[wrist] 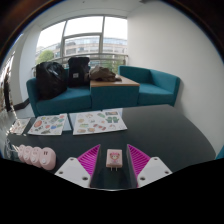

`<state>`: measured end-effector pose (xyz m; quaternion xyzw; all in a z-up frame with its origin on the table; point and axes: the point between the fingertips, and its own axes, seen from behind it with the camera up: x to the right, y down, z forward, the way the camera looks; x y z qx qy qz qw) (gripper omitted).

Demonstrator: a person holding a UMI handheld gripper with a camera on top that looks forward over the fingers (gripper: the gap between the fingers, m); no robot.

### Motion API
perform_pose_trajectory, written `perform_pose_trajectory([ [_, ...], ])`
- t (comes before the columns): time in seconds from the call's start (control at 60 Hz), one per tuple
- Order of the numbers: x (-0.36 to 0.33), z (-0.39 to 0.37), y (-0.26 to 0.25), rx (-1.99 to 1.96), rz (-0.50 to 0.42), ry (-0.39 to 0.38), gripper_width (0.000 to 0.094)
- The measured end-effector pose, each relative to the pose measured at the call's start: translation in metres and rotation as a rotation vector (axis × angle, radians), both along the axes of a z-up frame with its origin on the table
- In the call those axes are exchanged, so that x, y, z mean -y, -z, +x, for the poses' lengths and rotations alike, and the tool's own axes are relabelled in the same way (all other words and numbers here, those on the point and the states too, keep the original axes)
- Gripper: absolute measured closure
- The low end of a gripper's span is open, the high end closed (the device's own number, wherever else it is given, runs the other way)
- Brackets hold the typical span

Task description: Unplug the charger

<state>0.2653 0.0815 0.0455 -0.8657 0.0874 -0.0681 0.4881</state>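
Note:
A small white and pink charger [114, 158] lies between my fingers, its two metal prongs pointing back toward me. My gripper [114, 151] is open: the pink pads [92, 157] stand on either side of the charger with a dark gap on each side and do not touch it. The charger seems to rest on the dark table top [160, 135]. A pink and white power strip [36, 155] lies on the table to the left of my fingers, apart from the charger.
Several printed sheets [98, 121] lie on the table beyond the fingers. A teal corner sofa [150, 85] with dark bags [62, 72] stands behind the table, under a large window. A person [7, 92] stands at the far left.

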Motion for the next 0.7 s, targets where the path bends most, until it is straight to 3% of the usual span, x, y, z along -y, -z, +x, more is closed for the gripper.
perform_pose_trajectory([
  [0.233, 0.071, -0.05, -0.184, 0.013, 0.304, -0.01, 0.0162],
  [0.317, 0.114, -0.072, -0.22, 0.004, 0.357, -0.008, 0.0131],
  [0.5, 0.199, -0.124, -0.229, -0.007, 0.374, -0.04, 0.0126],
  [0.7, 0.265, -0.17, -0.204, -0.022, 0.342, -0.088, 0.012],
])
